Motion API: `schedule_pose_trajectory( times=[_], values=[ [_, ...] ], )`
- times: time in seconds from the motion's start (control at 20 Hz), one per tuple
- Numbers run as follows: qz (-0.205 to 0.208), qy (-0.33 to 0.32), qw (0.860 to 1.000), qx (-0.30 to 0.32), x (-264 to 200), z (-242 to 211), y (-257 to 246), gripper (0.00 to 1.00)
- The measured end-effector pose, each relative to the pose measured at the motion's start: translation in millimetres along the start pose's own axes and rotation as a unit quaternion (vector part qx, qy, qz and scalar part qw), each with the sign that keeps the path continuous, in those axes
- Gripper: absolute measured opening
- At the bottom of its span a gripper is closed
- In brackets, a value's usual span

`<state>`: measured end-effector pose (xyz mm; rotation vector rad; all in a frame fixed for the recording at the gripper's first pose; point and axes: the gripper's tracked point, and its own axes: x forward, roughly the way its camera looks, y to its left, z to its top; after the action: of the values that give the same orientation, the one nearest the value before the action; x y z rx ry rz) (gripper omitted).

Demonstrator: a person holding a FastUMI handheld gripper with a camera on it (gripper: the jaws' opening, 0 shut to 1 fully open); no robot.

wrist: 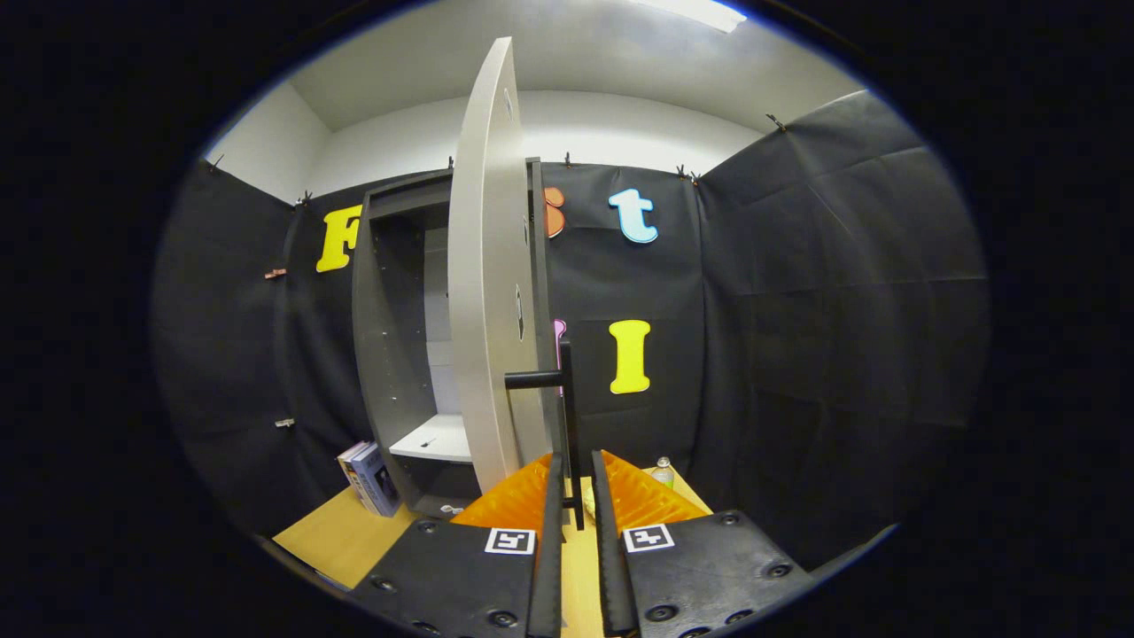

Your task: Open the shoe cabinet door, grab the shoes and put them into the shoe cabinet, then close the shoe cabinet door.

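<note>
The shoe cabinet (390,354) stands against the booth's back wall, its pale door (483,292) swung wide open and seen almost edge-on. Inside are a white shelf (436,439) and a dark lower compartment. The door's black bar handle (568,416) hangs upright between my fingertips. My gripper (577,461) is narrowly open around it: the left finger (555,496) lies against the bar, and a sliver of space shows on the right finger's (601,496) side. I cannot make out any shoes.
A couple of books (372,478) lean against the cabinet's left side on the wooden table (337,536). A small bottle (663,471) stands just beyond my right finger. Black cloth walls close in on both sides.
</note>
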<state>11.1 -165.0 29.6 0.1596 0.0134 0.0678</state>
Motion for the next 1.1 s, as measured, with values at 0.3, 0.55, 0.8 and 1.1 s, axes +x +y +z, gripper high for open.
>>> schedule_pose_trajectory(
  times=[0.3,0.55,0.8,1.1],
  values=[
    [-0.024,-0.007,1.0,-0.017,-13,2,-5,0.26],
    [-0.019,-0.006,1.0,-0.018,-44,-5,13,0.28],
    [0.053,0.009,0.998,-0.019,-71,-29,76,0.59],
    [0.119,0.105,0.987,-0.026,-64,-116,159,1.0]
  ],
)
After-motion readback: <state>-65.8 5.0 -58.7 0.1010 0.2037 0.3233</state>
